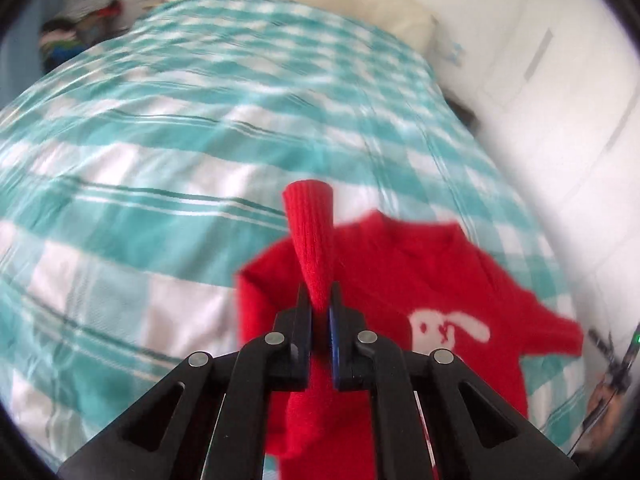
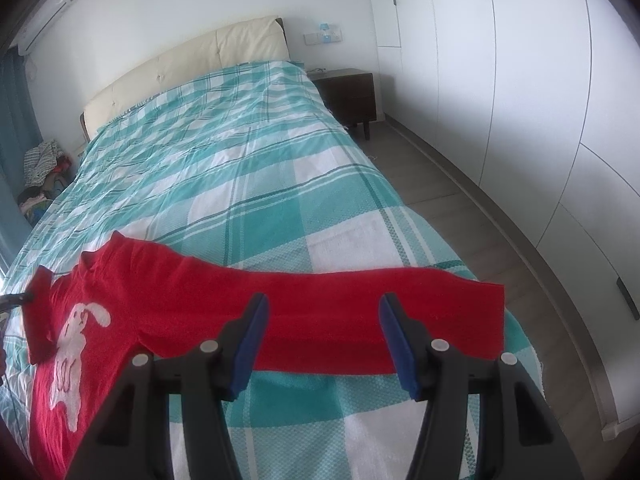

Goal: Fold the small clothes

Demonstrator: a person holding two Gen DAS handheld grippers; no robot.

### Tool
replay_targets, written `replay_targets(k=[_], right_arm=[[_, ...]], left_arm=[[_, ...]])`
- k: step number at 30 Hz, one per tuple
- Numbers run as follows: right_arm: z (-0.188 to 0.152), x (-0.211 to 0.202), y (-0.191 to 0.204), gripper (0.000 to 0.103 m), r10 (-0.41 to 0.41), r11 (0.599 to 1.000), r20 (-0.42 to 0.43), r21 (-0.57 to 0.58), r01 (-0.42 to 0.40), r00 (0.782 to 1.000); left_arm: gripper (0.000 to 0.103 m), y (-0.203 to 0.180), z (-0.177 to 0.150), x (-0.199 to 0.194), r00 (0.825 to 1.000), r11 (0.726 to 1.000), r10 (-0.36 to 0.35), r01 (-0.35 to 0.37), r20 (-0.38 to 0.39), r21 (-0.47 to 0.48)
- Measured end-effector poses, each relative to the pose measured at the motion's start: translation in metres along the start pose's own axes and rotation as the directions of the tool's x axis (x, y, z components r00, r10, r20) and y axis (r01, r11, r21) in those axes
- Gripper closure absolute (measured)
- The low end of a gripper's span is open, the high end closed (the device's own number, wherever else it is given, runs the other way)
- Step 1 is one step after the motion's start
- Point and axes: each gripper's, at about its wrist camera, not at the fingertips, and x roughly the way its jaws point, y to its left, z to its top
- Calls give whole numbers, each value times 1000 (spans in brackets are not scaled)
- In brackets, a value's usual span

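A small red knit sweater with a white rabbit motif lies on the teal-and-white checked bedspread. My left gripper is shut on the sweater's left sleeve, whose ribbed cuff sticks up beyond the fingertips, lifted over the sweater body. In the right wrist view the sweater lies flat with its other sleeve stretched out to the right. My right gripper is open and empty, hovering just above that sleeve. The left gripper's lifted sleeve shows at that view's left edge.
The bed has a cream padded headboard. A dark nightstand stands at its far right, white wardrobe doors along the right wall. A pile of clothes sits beside the bed at far left. The bed's right edge drops to the floor.
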Motion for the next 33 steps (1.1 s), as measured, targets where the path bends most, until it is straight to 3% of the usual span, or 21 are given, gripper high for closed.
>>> replay_targets(k=[2, 4, 6, 7, 8, 9, 13, 15, 17, 20, 21, 24, 25, 26, 27, 29, 31, 33], right_arm=[[0, 0, 0, 46, 4, 1000, 0, 3, -4, 1000], [0, 1, 1, 46, 6, 1000, -1, 5, -6, 1000], [0, 2, 3, 46, 6, 1000, -6, 2, -6, 1000], [0, 3, 4, 46, 6, 1000, -9, 1, -6, 1000], [-1, 5, 6, 46, 7, 1000, -13, 1, -7, 1000], [-2, 6, 8, 46, 10, 1000, -17, 1, -10, 1000], [-7, 6, 13, 46, -3, 1000, -17, -10, 3, 1000], [-8, 6, 13, 46, -19, 1000, -14, -20, 19, 1000], [-7, 8, 11, 46, -30, 999, -18, -17, 30, 999], [-5, 13, 7, 46, -29, 1000, -31, 10, 30, 999], [-5, 14, 5, 46, -27, 999, -32, 20, 27, 999], [-5, 13, 4, 46, -30, 999, -31, 28, 31, 999], [-5, 13, 4, 46, -33, 999, -30, 27, 34, 999], [-5, 13, 3, 46, -34, 999, -29, 27, 34, 999], [-5, 12, 3, 46, -34, 999, -27, 29, 35, 999], [-5, 12, 1, 46, -39, 999, -24, 33, 40, 999], [-4, 11, 0, 46, -41, 998, -18, 39, 42, 999], [-2, 9, -1, 46, -39, 998, -9, 44, 39, 999]], left_arm=[[96, 59, 3, -37, 991, 984, 107, -94, 83, -151], [93, 110, -4, -53, 962, 947, 251, -220, 109, -235], [69, 154, -22, -53, 934, 905, 353, -326, 55, -275], [43, 173, -33, -49, 922, 884, 386, -365, 16, -293], [33, 189, -45, -45, 913, 868, 409, -393, -15, -305], [33, 204, -57, -43, 907, 856, 419, -407, -33, -320], [33, 252, -82, -54, 928, 821, 371, -341, -27, -457], [33, 264, -79, -59, 936, 817, 353, -308, 0, -487], [28, 266, -73, -55, 946, 843, 325, -290, 0, -453], [26, 258, -62, -30, 952, 891, 297, -304, -71, -336], [26, 259, -61, -22, 949, 895, 302, -316, -95, -314], [29, 264, -65, -4, 931, 872, 339, -364, -132, -327], [41, 263, -67, -3, 927, 868, 355, -374, -118, -328], [83, 260, -67, -3, 926, 872, 364, -378, -105, -311], [94, 255, -66, -2, 923, 879, 367, -385, -115, -281], [95, 240, -64, -9, 887, 863, 452, -462, -96, -206], [95, 237, -64, -25, 847, 825, 529, -528, -53, -204], [95, 253, -67, -34, 832, 796, 551, -548, -68, -255]])
